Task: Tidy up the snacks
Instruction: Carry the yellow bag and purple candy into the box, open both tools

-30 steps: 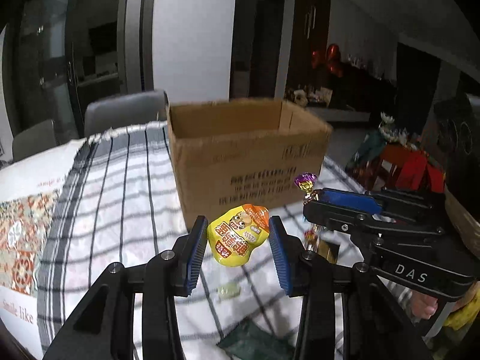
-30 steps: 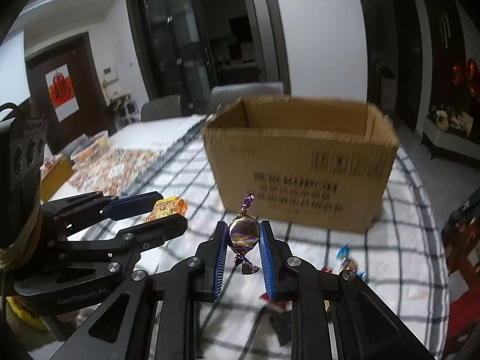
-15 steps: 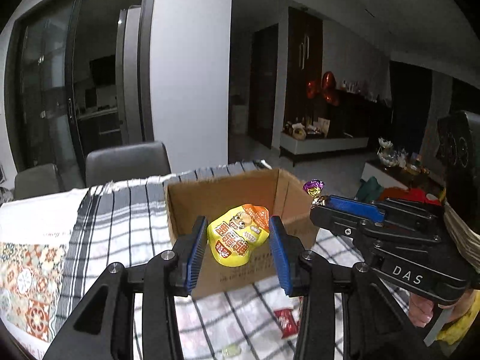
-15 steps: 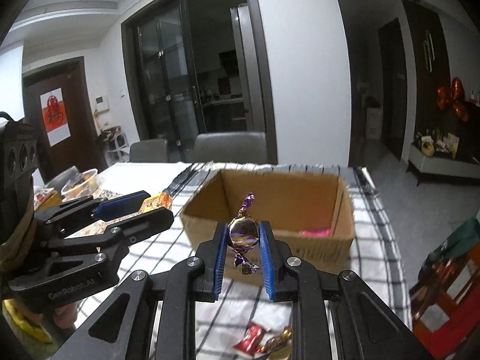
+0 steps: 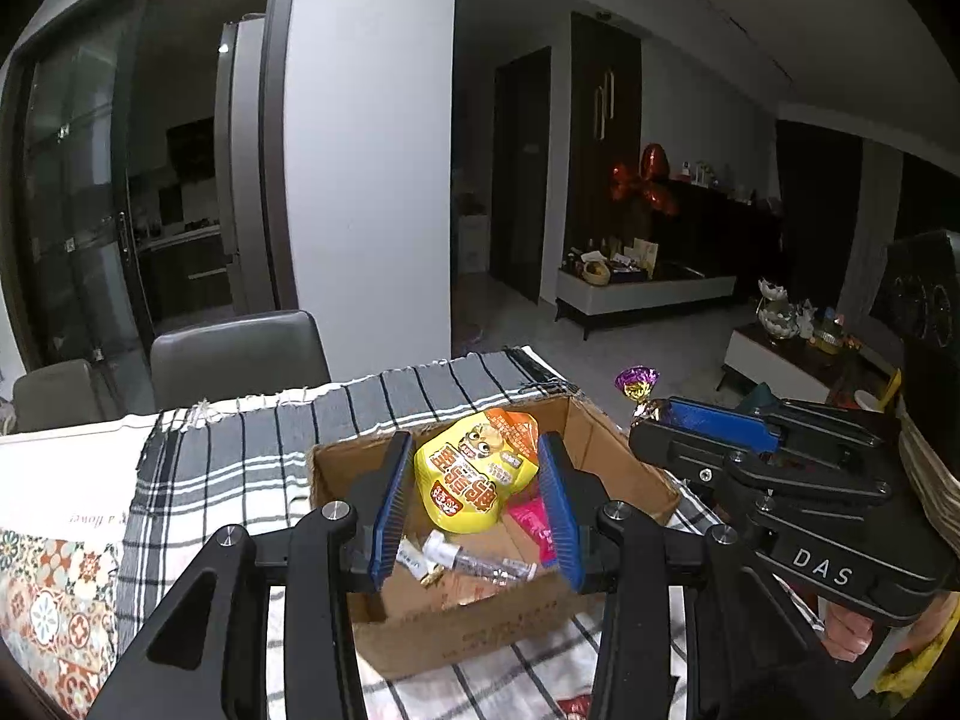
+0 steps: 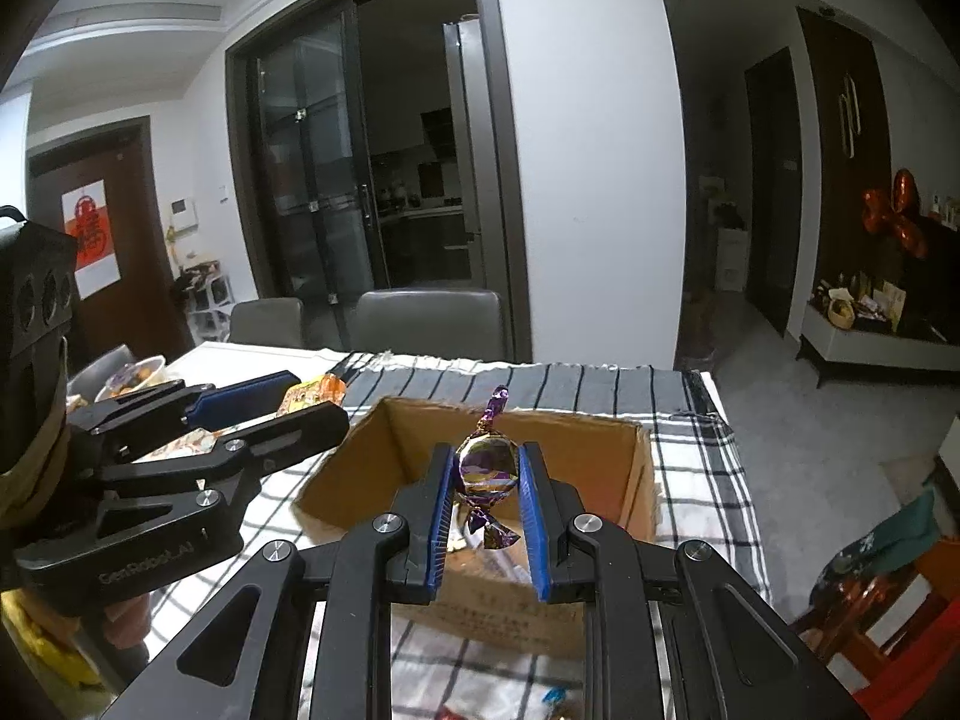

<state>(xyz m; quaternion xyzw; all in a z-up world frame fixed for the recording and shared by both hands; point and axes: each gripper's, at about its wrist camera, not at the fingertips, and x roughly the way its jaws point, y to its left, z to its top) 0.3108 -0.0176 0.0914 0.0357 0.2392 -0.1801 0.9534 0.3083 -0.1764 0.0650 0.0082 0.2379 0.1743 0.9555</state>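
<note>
My left gripper [image 5: 477, 483] is shut on a yellow snack pouch [image 5: 474, 483] with an orange top, held above the open cardboard box [image 5: 480, 618]. In the right wrist view my right gripper [image 6: 486, 471] is shut on a purple and gold wrapped candy [image 6: 487, 468], also over the cardboard box [image 6: 612, 474]. Inside the box lie a pink packet [image 5: 531, 525] and several small clear wrapped snacks [image 5: 474, 564]. The right gripper shows at the right of the left wrist view with the candy [image 5: 637, 381]. The left gripper [image 6: 312, 405] with the pouch [image 6: 309, 393] shows at the left of the right wrist view.
The box stands on a black and white checked cloth [image 5: 222, 468] over a table with a patterned cover [image 5: 48, 600]. Grey chairs [image 5: 237, 354] stand behind the table. A few loose wrapped snacks [image 6: 555, 699] lie on the cloth in front of the box. A bowl [image 6: 135, 375] sits far left.
Both grippers have risen and moved forward with their snacks. The box, first seen from the side, now lies below them with its inside in view.
</note>
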